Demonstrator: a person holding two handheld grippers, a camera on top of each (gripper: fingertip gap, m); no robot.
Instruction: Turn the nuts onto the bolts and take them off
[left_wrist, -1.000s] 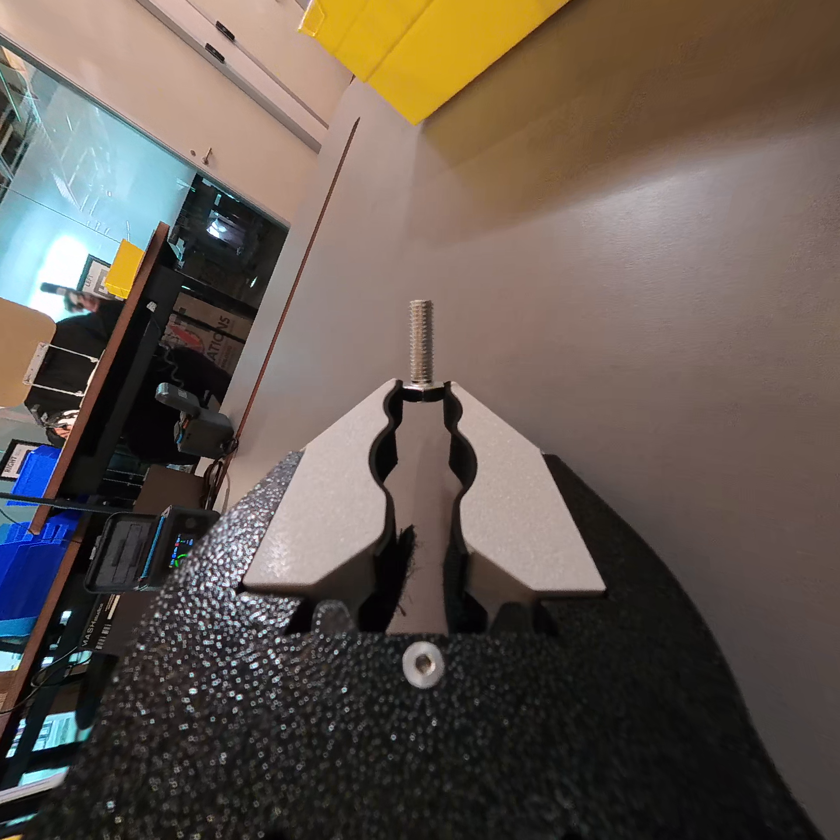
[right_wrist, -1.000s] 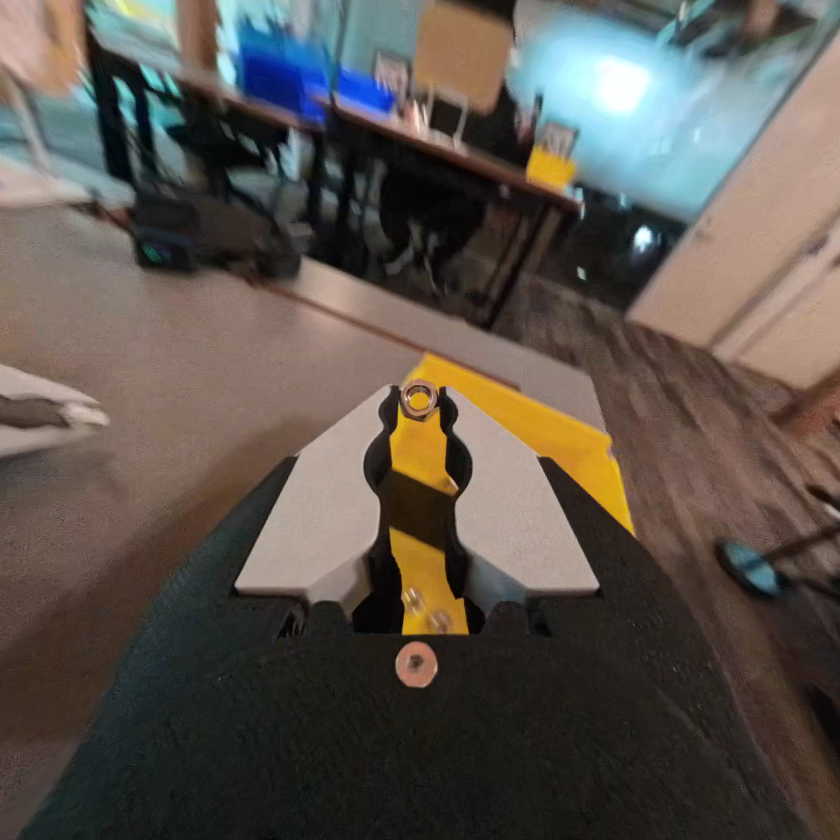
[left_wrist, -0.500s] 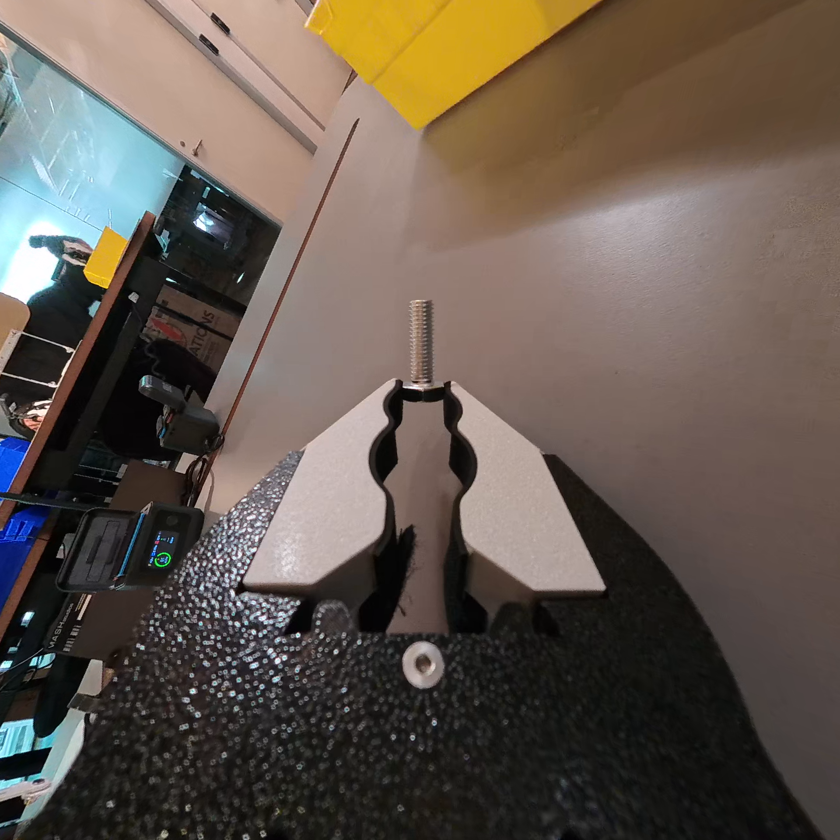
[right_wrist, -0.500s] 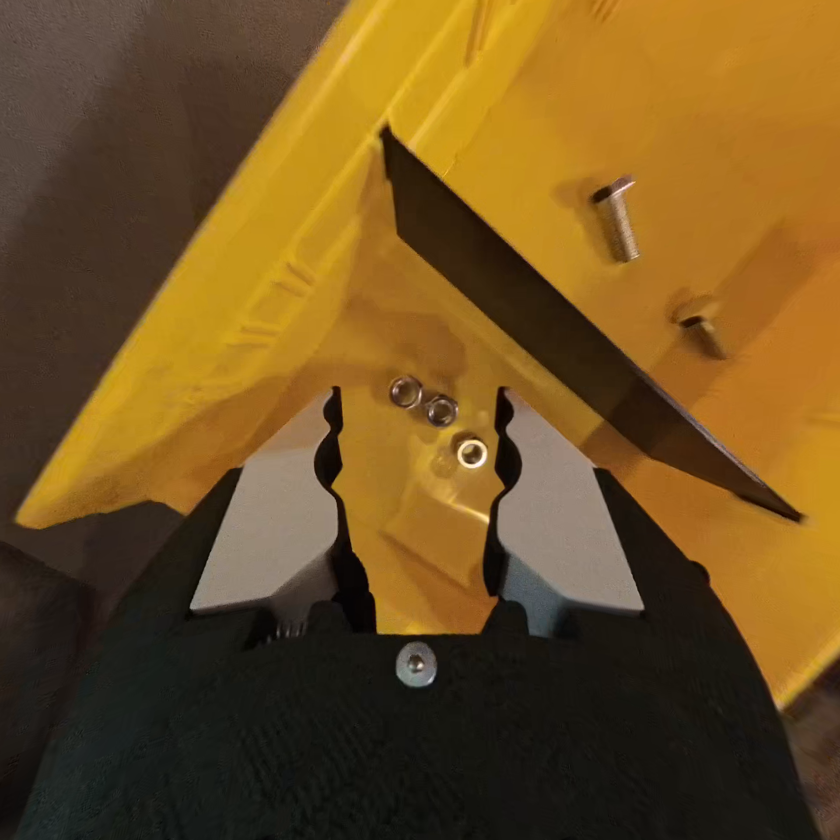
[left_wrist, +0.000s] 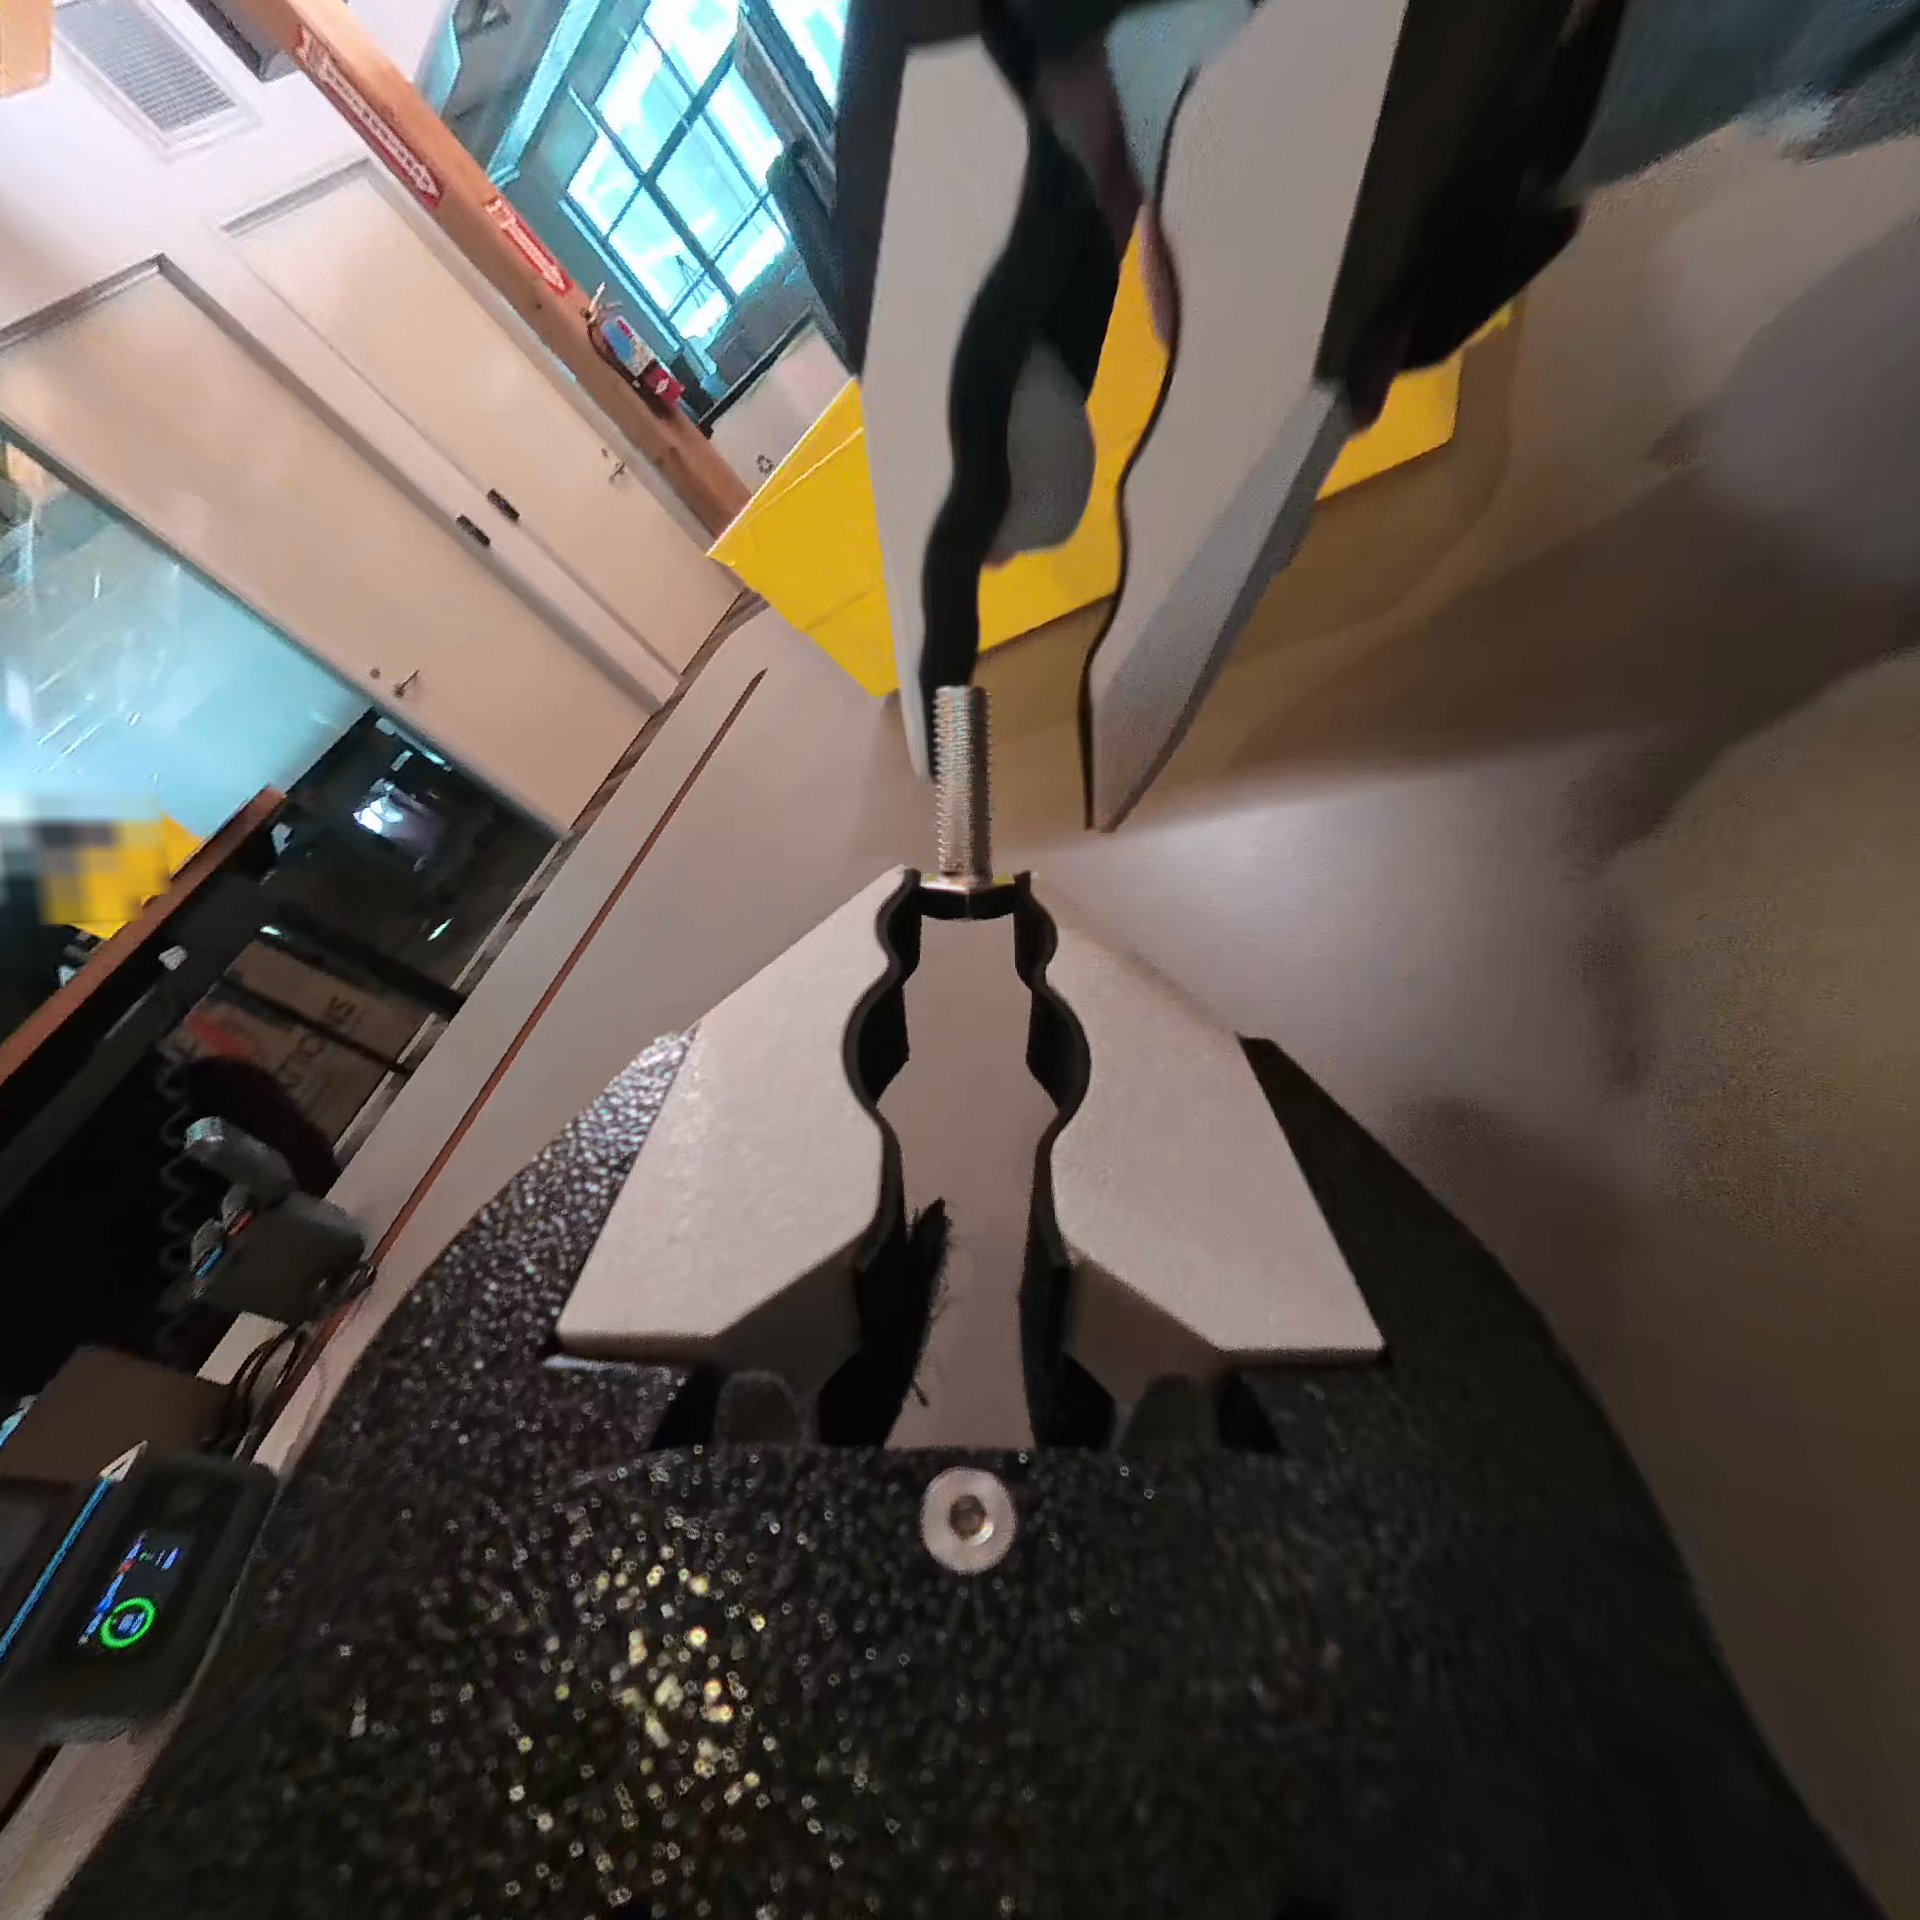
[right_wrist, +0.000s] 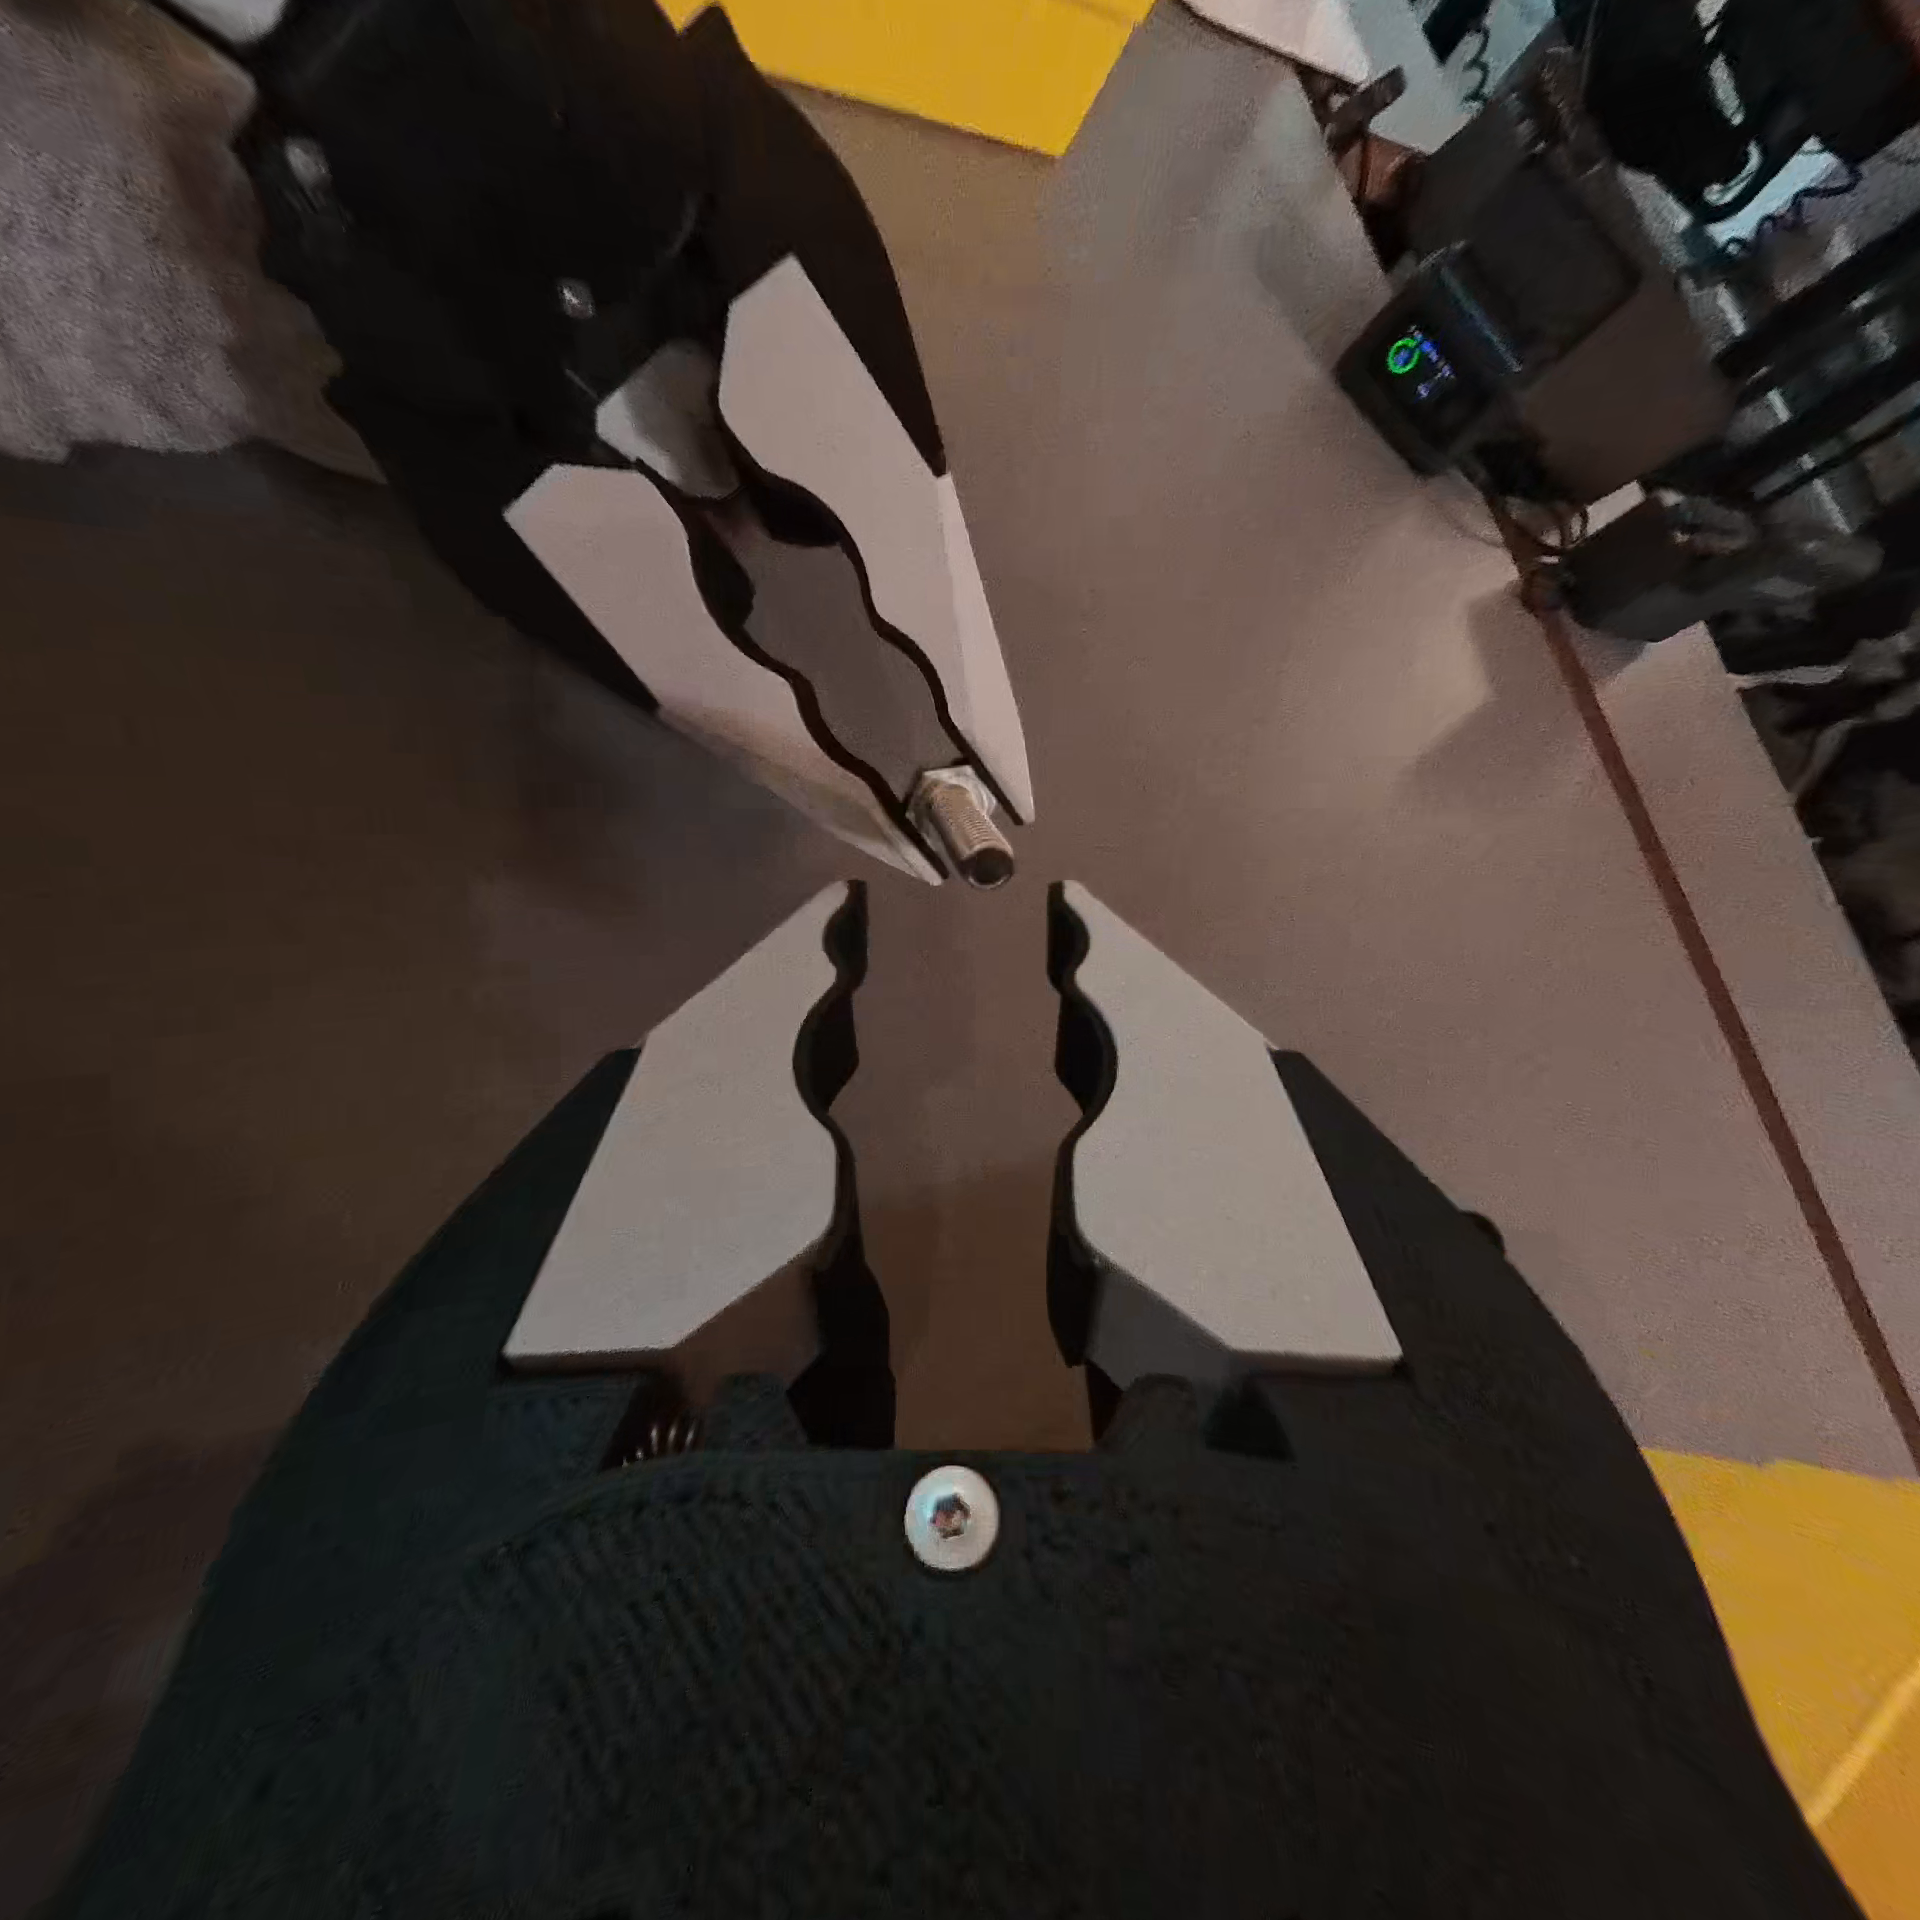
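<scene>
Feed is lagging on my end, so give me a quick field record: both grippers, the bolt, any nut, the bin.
left gripper: shut on the bolt's head
bolt: bare thread, pointing toward the right gripper
right gripper: open, empty, fingertips just short of the bolt tip
nut: none visible on the bolt or in either gripper
yellow bin: on the grey table, behind the grippers

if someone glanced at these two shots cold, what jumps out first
The silver bolt stands out first, pinched by its head at the tips of the left tool, its threaded shaft pointing at the other tool. Facing it almost tip to tip is the right tool, open and empty, with the bolt's end just ahead of its tips. Behind them, a bright yellow bin sits on the grey table.
</scene>
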